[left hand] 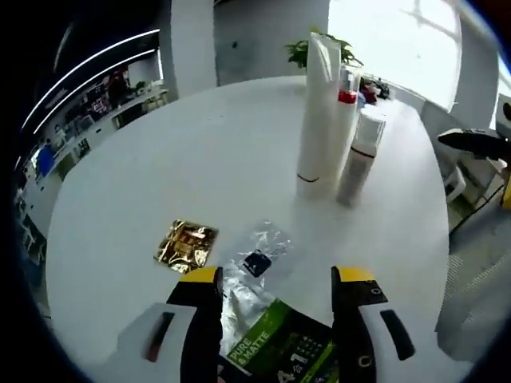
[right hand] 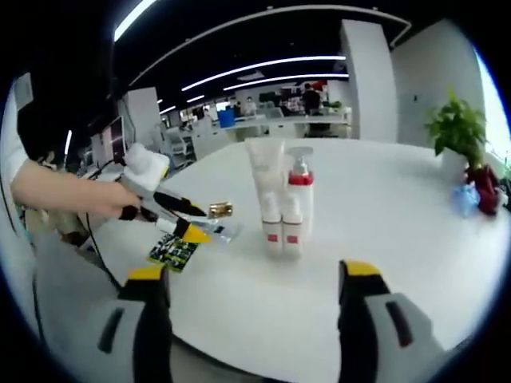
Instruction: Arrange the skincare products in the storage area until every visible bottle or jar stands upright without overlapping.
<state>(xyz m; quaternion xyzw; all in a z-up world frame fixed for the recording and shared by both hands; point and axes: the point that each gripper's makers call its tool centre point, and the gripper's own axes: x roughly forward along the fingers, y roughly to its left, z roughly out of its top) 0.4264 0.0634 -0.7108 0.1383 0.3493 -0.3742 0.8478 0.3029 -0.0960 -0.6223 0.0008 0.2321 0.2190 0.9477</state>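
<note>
- On the round white desk [left hand: 144, 159] three skincare containers stand upright in a tight cluster, long axes vertical: a tall white tube [left hand: 318, 112] resting on its cap, a pump bottle [left hand: 345, 120] with a red collar, and a slim white spray bottle [left hand: 361, 159]; in the left gripper view they sit toward the far side of the desk, touching or just beside one another
- In the right gripper view the same cluster stands near the middle of the desk; the tube [right hand: 263, 179] and the pump bottle [right hand: 298, 195] are side by side, red marks low on their fronts
- A green sachet [left hand: 281, 349] lies flat at the near edge of the desk, its printed end pointing toward the left gripper; a crumpled clear wrapper [left hand: 254, 275] with a small dark piece lies just beyond it, and a gold foil square [left hand: 188, 243] lies flat beside that, apart from the bottles
- The left gripper [left hand: 275, 281] has its yellow-tipped jaws spread wide, one on each side of the sachet; whether they touch it cannot be told; nothing is gripped
- In the right gripper view the left gripper [right hand: 192, 223] is over the sachet [right hand: 173, 250], held by a person's hand [right hand: 108, 199]
- The right gripper [right hand: 251, 271] is spread wide and holds nothing, hanging at the near edge of the desk, well short of the bottles
- A potted plant [right hand: 457, 132] stands at the far right edge of the desk
</note>
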